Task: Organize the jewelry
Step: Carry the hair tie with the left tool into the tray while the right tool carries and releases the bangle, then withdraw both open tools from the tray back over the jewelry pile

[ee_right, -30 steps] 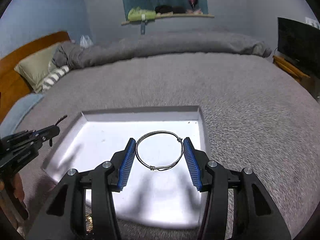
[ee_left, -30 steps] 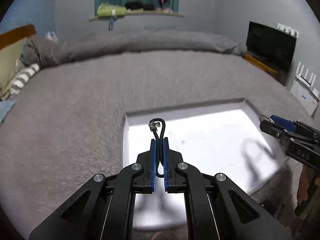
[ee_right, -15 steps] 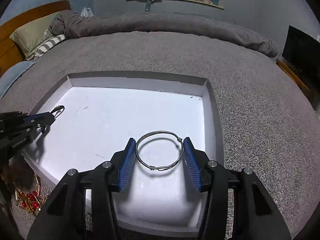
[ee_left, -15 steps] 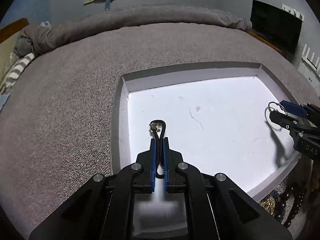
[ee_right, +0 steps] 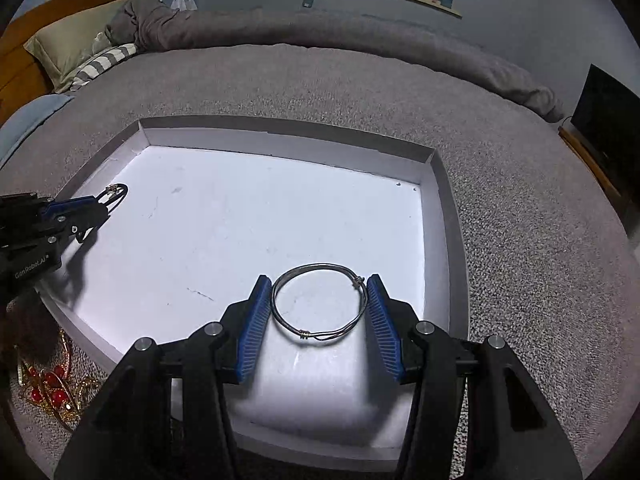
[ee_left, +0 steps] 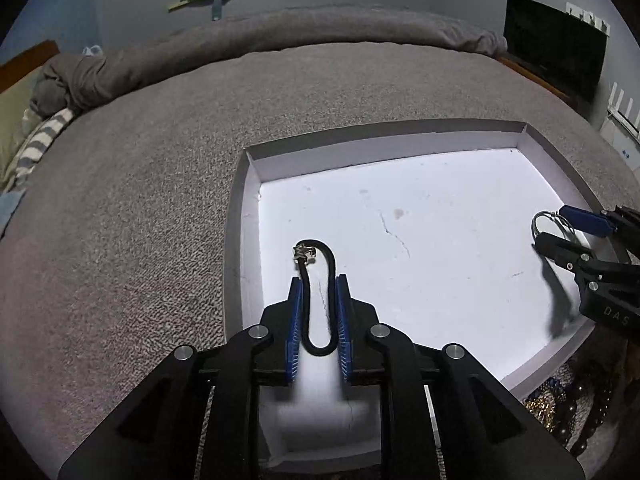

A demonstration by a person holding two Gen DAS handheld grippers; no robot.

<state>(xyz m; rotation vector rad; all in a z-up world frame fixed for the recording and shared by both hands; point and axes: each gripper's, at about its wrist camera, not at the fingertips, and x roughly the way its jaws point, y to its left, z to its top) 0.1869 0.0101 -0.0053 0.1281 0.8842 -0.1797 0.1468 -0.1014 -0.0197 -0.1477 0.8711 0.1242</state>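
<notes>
- We are working on a bed (ee_left: 160,184) covered by a grey fuzzy blanket, in a dim bedroom; a shallow white tray (ee_right: 456,216) lies on the blanket, its floor bare.
- Our left hand-held gripper (ee_left: 318,280) is narrowed on a black cord bracelet (ee_left: 330,268), squeezing it into a long loop whose small metal charm pokes out past the fingertips, above the tray's left part.
- Our right hand-held gripper (ee_right: 320,284) holds a thin silver wire bangle (ee_right: 320,304) across its width, one pad against each side, so the ring keeps its round shape; it hangs over the tray's near right corner.
- We judge both pieces are carried in to be laid apart on the white floor, where they will show clearly and not tangle.
- Outside the tray's near edge, a heap of gold chains and red beads (ee_right: 52,388) waits on the blanket, probably the unsorted pile.
- Whether either piece touches the tray floor, we cannot tell.
- The bangle is springy; letting go gently should stop it from rolling.
</notes>
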